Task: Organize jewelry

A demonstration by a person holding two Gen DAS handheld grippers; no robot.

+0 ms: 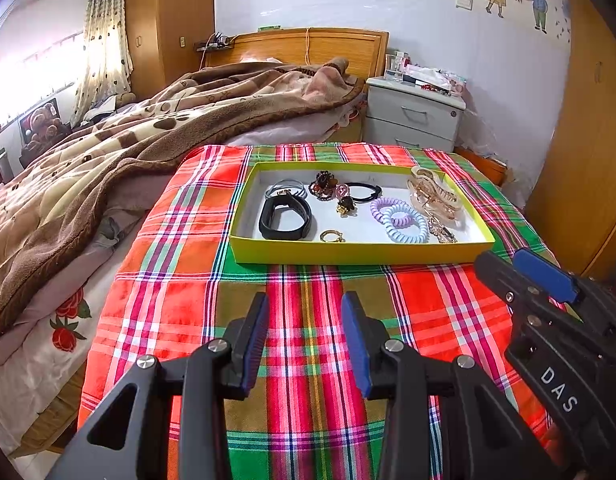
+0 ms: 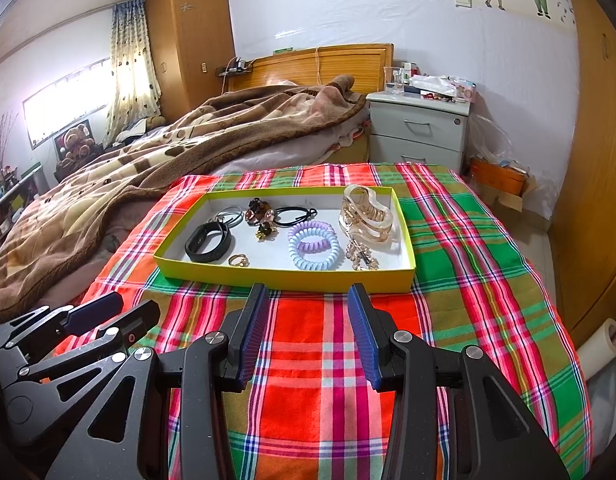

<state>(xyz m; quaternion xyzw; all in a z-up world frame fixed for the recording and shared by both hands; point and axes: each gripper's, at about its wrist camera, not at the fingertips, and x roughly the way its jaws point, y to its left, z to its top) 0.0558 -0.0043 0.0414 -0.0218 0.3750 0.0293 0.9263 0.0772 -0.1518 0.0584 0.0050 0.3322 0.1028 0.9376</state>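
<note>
A yellow tray point(image 1: 348, 254) point(image 2: 284, 280) sits on the plaid cloth. It holds a black wristband point(image 1: 285, 216) point(image 2: 207, 241), grey hair ties point(image 1: 286, 188), a dark beaded flower piece point(image 1: 323, 184) point(image 2: 260, 210), a black hair tie point(image 1: 362, 192), purple and blue spiral hair ties point(image 1: 400, 220) point(image 2: 313, 246), a gold ring point(image 1: 331, 236) point(image 2: 239, 260) and a beige claw clip point(image 1: 432, 194) point(image 2: 366, 214). My left gripper point(image 1: 305, 304) is open and empty, short of the tray. My right gripper point(image 2: 308, 296) is open and empty at the tray's near wall; it also shows in the left wrist view point(image 1: 508, 264).
The plaid cloth point(image 1: 308, 360) point(image 2: 332, 360) covers the foot of a bed. A brown blanket point(image 1: 148, 128) lies to the left. A grey nightstand point(image 1: 414, 118) stands behind, a wooden wardrobe point(image 2: 596, 160) to the right.
</note>
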